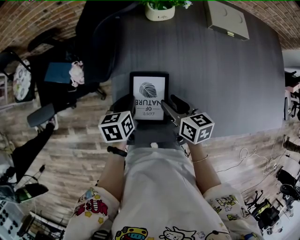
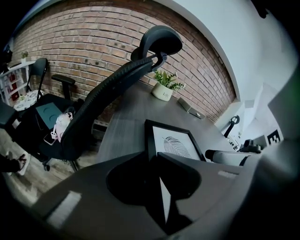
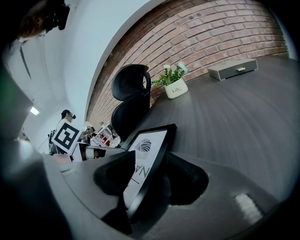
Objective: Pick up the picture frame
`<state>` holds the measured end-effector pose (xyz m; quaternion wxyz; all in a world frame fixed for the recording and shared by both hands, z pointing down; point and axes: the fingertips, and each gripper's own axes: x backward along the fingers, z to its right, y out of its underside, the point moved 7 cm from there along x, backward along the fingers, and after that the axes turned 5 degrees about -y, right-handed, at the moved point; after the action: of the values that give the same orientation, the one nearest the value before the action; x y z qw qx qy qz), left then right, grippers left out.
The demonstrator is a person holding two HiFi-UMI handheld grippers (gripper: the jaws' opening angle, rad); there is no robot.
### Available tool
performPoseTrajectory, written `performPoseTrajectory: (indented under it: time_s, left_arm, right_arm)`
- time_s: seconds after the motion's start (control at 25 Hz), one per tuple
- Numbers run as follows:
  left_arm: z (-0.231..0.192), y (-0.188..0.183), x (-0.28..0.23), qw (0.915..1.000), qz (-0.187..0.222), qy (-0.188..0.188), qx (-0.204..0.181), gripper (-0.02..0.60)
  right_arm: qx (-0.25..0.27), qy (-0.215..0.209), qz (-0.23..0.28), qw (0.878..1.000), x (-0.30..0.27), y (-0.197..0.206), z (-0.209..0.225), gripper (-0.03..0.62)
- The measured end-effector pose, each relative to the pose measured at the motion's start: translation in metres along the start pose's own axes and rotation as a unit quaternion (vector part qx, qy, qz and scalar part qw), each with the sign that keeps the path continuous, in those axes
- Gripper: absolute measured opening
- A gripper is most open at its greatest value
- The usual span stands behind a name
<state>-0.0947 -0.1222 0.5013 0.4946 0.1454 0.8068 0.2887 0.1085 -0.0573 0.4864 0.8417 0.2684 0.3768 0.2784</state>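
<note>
Two grippers flank the picture frame (image 1: 149, 96) in the head view. The frame sits on the dark table (image 1: 225, 84) close to its near edge, its fingerprint print facing up. The left gripper (image 1: 130, 107) is at the frame's left border and the right gripper (image 1: 169, 107) at its right border. A potted plant (image 1: 159, 10) and a grey box (image 1: 227, 19) stand at the far side of the table, and an office chair (image 1: 93, 42) stands to the left.

In the left gripper view, the frame's black left border runs between the two dark pads, and the jaws are closed on it.

In the right gripper view, the frame's right border slants between the pads. One pad lies over the white print and the other against the outer side, so the jaws clamp the frame.
</note>
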Motion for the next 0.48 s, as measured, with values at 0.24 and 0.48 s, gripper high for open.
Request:
performPoseTrajectory:
  time_s: [0.24, 0.48]
  left_arm:
    - [0.0, -0.001, -0.001, 0.9999, -0.002, 0.006, 0.013, 0.083]
    - [0.0, 0.0, 0.0, 0.9999, -0.005, 0.01, 0.009, 0.083]
  right_arm:
    - [-0.058, -0.02, -0.025, 0.998, -0.005, 0.002, 0.007, 0.2]
    - [-0.113, -0.041, -0.046, 0.992, -0.012, 0.003, 0.012, 0.196]
